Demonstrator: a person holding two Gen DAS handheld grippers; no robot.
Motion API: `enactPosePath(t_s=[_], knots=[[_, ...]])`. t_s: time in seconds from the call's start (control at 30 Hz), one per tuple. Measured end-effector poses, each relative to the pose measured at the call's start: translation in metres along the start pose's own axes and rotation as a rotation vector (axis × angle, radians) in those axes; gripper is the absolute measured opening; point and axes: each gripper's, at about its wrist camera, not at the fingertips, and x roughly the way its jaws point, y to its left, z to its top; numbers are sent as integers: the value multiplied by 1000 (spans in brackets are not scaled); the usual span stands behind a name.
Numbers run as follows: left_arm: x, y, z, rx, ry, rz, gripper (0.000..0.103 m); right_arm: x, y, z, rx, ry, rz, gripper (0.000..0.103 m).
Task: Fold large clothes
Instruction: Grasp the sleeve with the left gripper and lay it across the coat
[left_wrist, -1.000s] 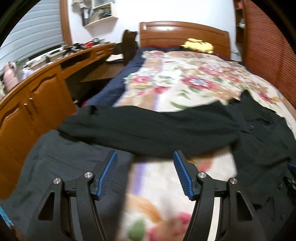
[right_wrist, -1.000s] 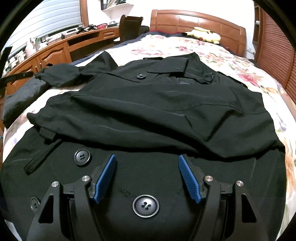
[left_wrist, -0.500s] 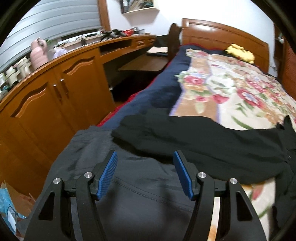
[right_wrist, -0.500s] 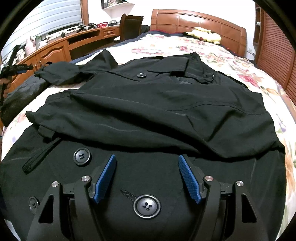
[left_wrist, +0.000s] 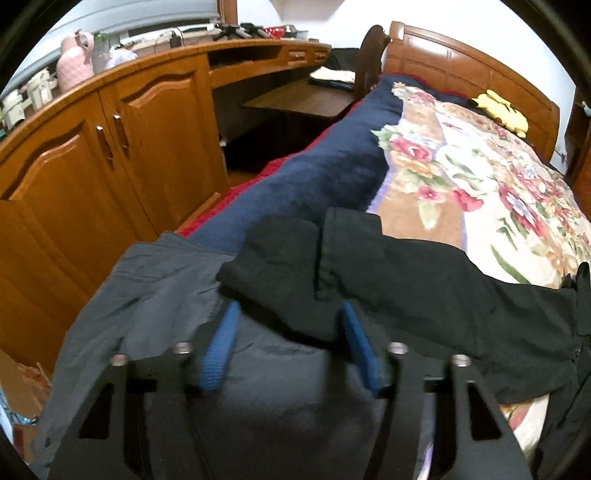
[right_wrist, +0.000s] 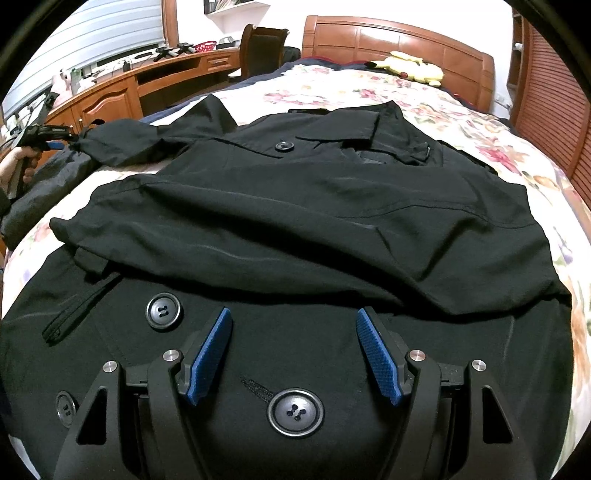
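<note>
A black coat (right_wrist: 303, 206) lies buttoned-side up on the floral bedspread (right_wrist: 491, 133), one sleeve (left_wrist: 388, 273) stretching toward nine o'clock. The left gripper (left_wrist: 288, 332) straddles that sleeve's cuff, its jaws just closing but not yet pinching. The right gripper (right_wrist: 293, 343) hovers wide, empty, above the coat's front at six o'clock.

No text, label, brand or number can be read anywhere — not on the black buttoned coat (right_wrist: 295, 229) spread ahead of the right tool, nor on the cluttered orange-brown wooden desk top (left_wrist: 192, 48) far ahead to the left of the left tool. The small things standing there are too blurred to show any lettering.
</note>
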Motion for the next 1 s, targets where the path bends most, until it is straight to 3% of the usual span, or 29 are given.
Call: enactPosePath(t_s=[0.03, 0.1, 0.23, 0.37, 0.57, 0.83, 1.0], knots=[[2, -1, 2, 8, 11, 5, 29, 0, 0, 0, 1, 0, 0, 72], [2, -3, 6, 26, 13, 26, 10, 0, 0, 0, 1, 0, 1, 72], [-2, -5, 10, 50, 11, 21, 3, 0, 1, 0, 2, 0, 1, 72], [-23, -18, 8, 89, -66, 41, 2, 1, 2, 0, 2, 0, 0, 72], [-81, -59, 7, 157, -205, -10, 2, 1, 2, 0, -2, -1, 7, 72], [-171, -154, -2, 271, -340, -158, 2, -16, -9, -2, 34, -53, 37, 72], [-222, -225, -24, 354, -389, -281, 2, -38, -22, -10, 48, -94, 30, 72]])
